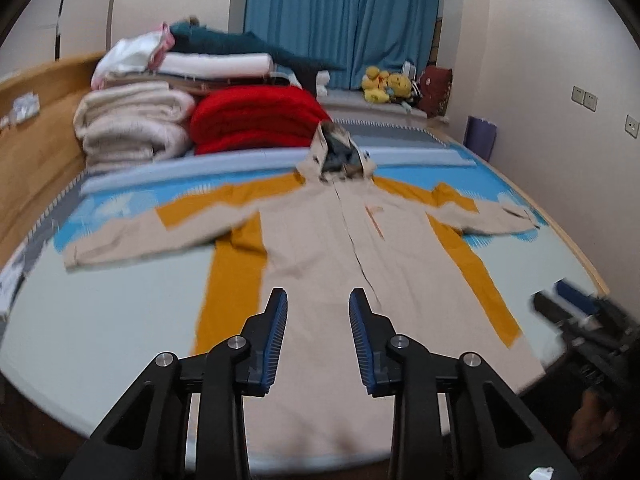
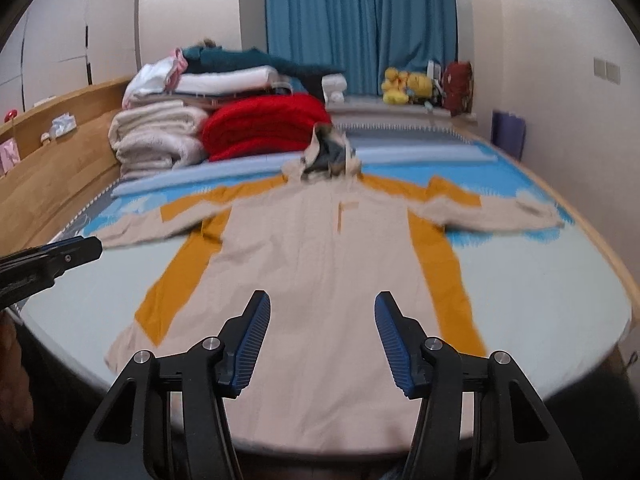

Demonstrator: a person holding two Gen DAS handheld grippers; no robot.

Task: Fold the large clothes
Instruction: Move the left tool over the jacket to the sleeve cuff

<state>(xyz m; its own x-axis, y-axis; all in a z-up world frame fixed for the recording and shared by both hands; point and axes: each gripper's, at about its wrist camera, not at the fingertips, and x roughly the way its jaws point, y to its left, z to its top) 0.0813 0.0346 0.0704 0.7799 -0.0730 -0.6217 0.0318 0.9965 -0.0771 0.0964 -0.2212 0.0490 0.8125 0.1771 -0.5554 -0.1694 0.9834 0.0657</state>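
Observation:
A large beige hooded jacket (image 1: 320, 248) with mustard-yellow panels lies flat, front up, on the bed, sleeves spread left and right, hood toward the far end. It also shows in the right wrist view (image 2: 312, 256). My left gripper (image 1: 318, 300) is open and empty, hovering above the jacket's lower middle. My right gripper (image 2: 322, 304) is open and empty above the hem area. The right gripper shows at the right edge of the left wrist view (image 1: 568, 304); the left gripper shows at the left edge of the right wrist view (image 2: 60, 256).
The bed (image 1: 100, 320) has a pale sheet and a wooden frame. Folded blankets (image 1: 132, 124), a red blanket (image 1: 256, 120) and stacked clothes sit at the far left. Plush toys (image 1: 384, 82) lie by the blue curtain (image 1: 344, 20). A purple bin (image 1: 480, 136) stands by the right wall.

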